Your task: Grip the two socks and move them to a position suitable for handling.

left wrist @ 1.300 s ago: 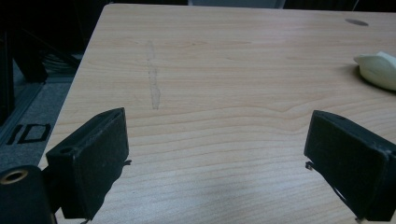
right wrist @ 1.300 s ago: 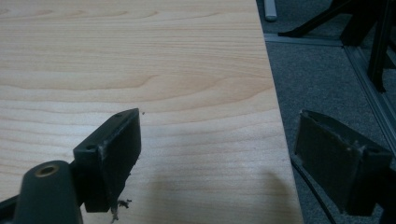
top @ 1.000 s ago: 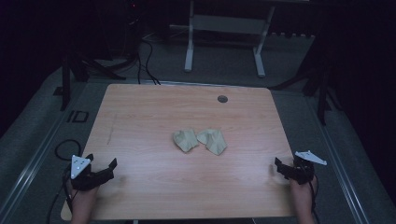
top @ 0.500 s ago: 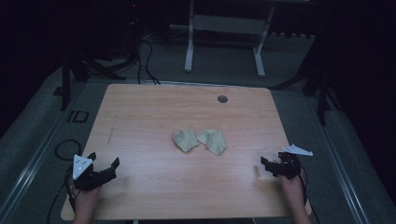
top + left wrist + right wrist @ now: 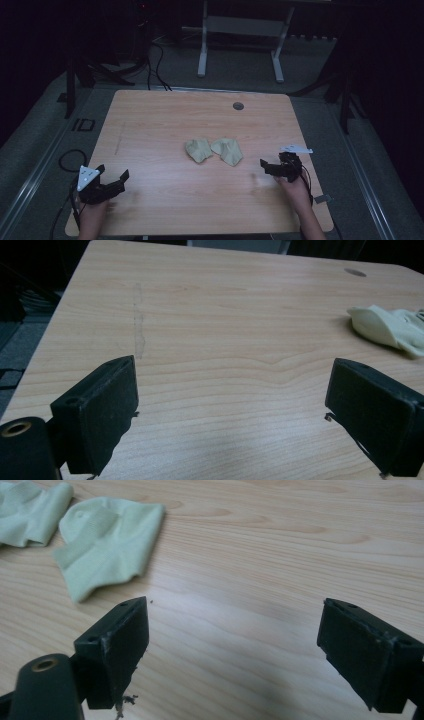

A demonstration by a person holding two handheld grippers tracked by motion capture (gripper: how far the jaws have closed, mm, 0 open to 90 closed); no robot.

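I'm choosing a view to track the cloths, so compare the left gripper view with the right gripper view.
Left gripper view alone: a faint grey scuff line on the table, a round grommet, the left tool open. Right gripper view alone: both pale cloths, the nearer cloth whole, the right tool open. Shared: the wooden tabletop and a pale cloth.

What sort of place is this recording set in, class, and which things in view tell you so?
Probably a lab or recording studio, not a home. A bare wooden table stands on grey carpet among dark surroundings, cables trail across the floor behind it, and a white metal stand sits beyond. Two pale cloths lie mid-table.
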